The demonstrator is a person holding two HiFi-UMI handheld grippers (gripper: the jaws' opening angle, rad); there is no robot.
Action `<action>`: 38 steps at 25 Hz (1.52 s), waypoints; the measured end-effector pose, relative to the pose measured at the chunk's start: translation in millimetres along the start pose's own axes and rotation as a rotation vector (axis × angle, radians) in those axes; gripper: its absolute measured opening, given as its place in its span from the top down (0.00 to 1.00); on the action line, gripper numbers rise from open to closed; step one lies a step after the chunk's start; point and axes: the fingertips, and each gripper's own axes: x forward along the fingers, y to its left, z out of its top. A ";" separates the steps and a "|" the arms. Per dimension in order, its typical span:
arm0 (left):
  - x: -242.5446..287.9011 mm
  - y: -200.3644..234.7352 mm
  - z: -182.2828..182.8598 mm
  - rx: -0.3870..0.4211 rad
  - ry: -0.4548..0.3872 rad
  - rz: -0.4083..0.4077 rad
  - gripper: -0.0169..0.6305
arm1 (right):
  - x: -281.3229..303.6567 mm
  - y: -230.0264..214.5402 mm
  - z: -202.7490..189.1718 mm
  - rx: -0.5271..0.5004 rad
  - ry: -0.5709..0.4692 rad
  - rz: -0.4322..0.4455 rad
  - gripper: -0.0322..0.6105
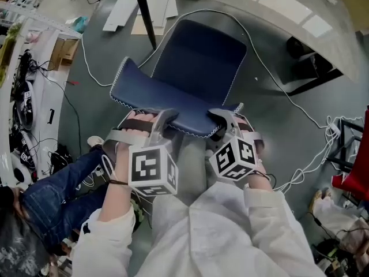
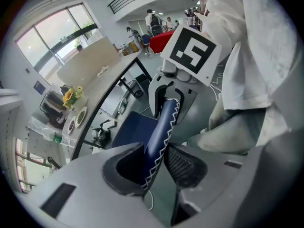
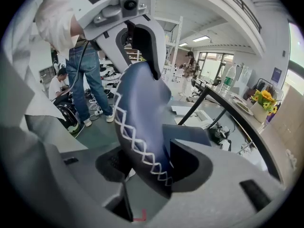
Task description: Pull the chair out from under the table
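The chair has a navy seat [image 1: 199, 56] and a navy backrest [image 1: 155, 94] edged with white stitching. Its seat's far edge lies close to the edge of the pale table [image 1: 271, 10]. My left gripper [image 1: 158, 123] is shut on the backrest's top edge at the left, and in the left gripper view the backrest [image 2: 164, 122] runs between the pads of the left gripper [image 2: 159, 163]. My right gripper [image 1: 222, 123] is shut on the same edge at the right; the backrest [image 3: 140, 108] fills the right gripper's [image 3: 152, 167] jaws.
A black table leg [image 1: 145, 16] stands left of the seat. A white cable [image 1: 277, 85] loops over the grey floor round the chair. A person's leg in jeans [image 1: 52, 189] is at the lower left. Dark boxes [image 1: 305, 68] sit under the table at right.
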 end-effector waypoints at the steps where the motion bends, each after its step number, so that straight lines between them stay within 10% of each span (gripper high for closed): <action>1: -2.7 -9.2 2.8 -0.012 0.005 0.008 0.77 | -4.4 7.7 -3.4 -0.007 -0.002 0.003 0.63; 22: -53.2 -164.5 7.4 -0.136 0.077 0.016 0.77 | -50.0 156.8 -29.9 -0.114 -0.004 0.106 0.63; 38: -97.9 -276.7 -21.9 -0.068 0.031 -0.005 0.77 | -64.6 280.5 -24.3 -0.070 -0.002 0.058 0.63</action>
